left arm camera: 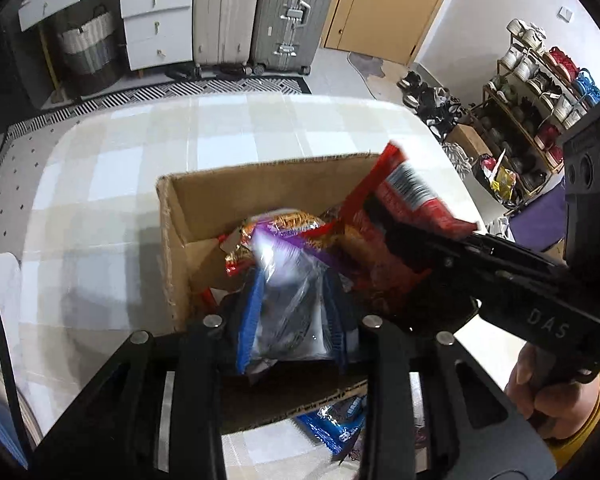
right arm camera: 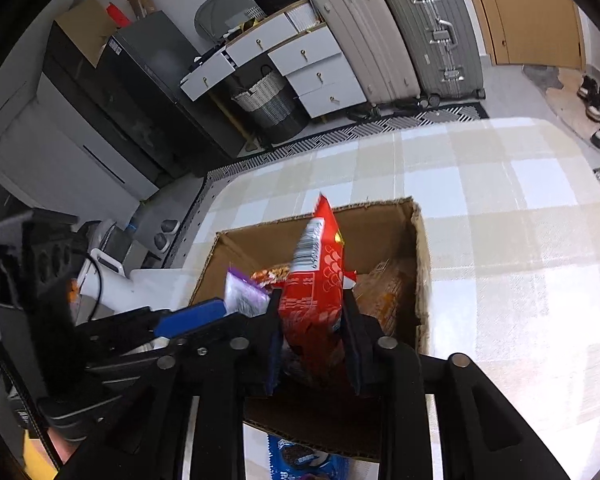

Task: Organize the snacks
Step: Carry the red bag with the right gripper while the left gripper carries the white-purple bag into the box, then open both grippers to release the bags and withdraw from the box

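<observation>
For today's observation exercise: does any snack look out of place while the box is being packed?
Yes. A blue snack packet lies on the table, outside the cardboard box, partly tucked under its near edge, while the other snacks are inside or held over it.

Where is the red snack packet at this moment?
The red snack packet stands upright between the right gripper jaws, over the open brown cardboard box, right of the purple-edged clear packet.

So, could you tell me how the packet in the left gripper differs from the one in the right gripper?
The clear packet in the left gripper is see-through with a purple top edge; the red packet in the right gripper is opaque red with a barcode. The red one stands taller. Both are held over the cardboard box.
</observation>
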Tool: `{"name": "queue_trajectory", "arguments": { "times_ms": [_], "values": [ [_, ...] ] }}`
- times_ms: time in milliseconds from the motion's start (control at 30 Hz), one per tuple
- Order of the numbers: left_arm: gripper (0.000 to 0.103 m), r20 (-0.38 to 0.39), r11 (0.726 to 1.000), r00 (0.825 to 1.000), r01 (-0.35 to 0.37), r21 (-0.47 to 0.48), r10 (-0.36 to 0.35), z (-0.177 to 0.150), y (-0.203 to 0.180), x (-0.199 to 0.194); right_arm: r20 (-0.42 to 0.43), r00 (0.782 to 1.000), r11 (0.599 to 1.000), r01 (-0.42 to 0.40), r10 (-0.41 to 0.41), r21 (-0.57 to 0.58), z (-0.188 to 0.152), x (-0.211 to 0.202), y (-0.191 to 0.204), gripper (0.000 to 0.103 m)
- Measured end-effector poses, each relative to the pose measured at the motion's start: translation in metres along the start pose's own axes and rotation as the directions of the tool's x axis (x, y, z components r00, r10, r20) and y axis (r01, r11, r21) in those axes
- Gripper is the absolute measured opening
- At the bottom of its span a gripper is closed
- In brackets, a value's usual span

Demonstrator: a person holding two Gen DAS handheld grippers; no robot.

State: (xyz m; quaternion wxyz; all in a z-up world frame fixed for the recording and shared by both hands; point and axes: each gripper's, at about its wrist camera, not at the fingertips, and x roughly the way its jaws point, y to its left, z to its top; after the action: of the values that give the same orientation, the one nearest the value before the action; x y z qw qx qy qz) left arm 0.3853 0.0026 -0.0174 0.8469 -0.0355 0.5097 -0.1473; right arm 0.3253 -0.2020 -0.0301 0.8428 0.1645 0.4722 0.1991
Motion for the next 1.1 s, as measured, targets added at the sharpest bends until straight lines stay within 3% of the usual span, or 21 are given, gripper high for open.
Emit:
{"name": "queue_trajectory", "arguments": {
  "times_ms": [100,433,567,667,967,1100],
  "values": [
    [0.048,0.025,1.0,1.0,-0.01,0.011,0.01,0.0,-0.003,-0.013,0.013,1.0,1.0,-0.003,0.003,-0.011,0.001,-0.006,0.002,0.032],
    [0.049,0.036,1.0,0.999,-0.018,0.011,0.018,-0.016,-0.008,-0.042,0.06,0.998,1.0,-0.005,0.006,-0.011,-0.002,-0.031,0.006,0.032],
    [0.059,0.057,1.0,0.998,-0.03,-0.005,0.03,-0.027,-0.009,-0.057,0.078,0.997,1.0,-0.016,0.017,-0.014,-0.01,-0.047,0.009,0.032],
    [0.067,0.087,0.999,0.995,-0.037,-0.018,0.038,-0.039,-0.012,-0.075,0.095,0.995,0.999,-0.013,0.016,-0.034,-0.022,-0.061,0.017,0.032],
    [0.075,0.193,0.999,0.98,-0.052,0.002,0.051,-0.079,-0.045,-0.151,0.176,0.982,0.992,-0.047,0.068,-0.117,-0.061,-0.122,0.053,0.032],
    [0.078,0.243,0.995,0.967,-0.09,0.037,0.078,-0.101,-0.066,-0.188,0.24,0.966,0.989,-0.067,0.098,-0.133,-0.081,-0.159,0.067,0.044]
  ]
}}
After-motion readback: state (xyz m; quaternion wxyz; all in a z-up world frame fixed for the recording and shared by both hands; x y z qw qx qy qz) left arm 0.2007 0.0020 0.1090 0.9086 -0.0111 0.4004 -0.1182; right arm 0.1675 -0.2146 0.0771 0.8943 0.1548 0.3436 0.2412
